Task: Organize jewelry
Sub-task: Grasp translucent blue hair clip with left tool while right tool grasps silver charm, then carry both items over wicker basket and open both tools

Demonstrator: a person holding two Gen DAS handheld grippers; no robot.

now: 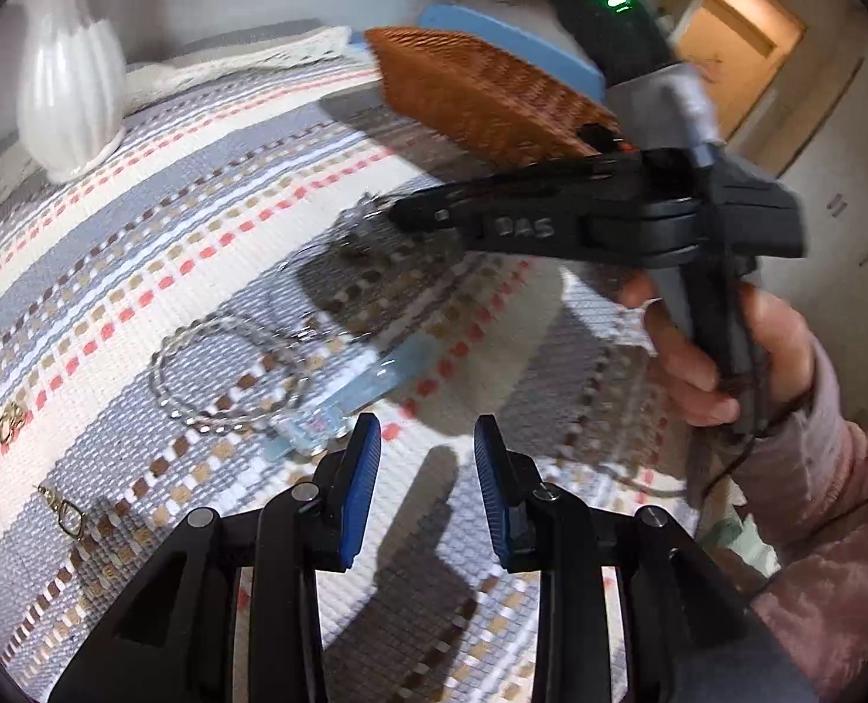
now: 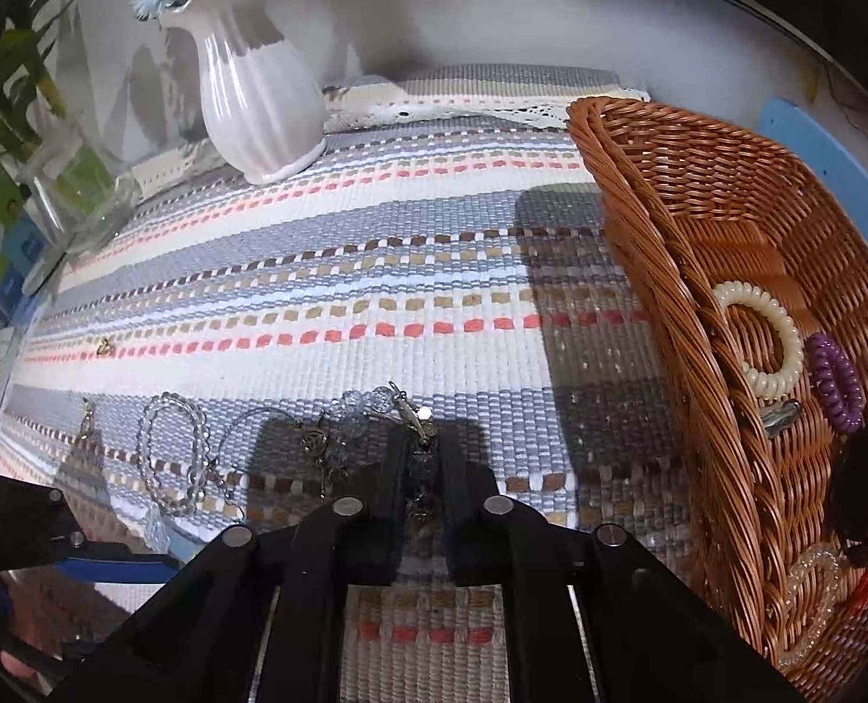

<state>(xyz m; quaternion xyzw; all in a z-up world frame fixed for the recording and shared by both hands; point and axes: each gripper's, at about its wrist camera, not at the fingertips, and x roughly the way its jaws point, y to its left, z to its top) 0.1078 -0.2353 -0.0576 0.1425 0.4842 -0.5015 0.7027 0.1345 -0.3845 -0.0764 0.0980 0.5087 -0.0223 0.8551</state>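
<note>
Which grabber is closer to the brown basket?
Right. The right gripper, its jaws pinching a beaded bracelet, sits just beside the wicker basket. The left gripper is open, farther back over the mat.

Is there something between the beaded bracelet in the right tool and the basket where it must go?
Nothing visible stands in the way. The right tool is shut on the beaded bracelet, and only bare striped cloth lies between it and the basket to its right. The basket's near wall is raised, so the bracelet must go over it.
</note>
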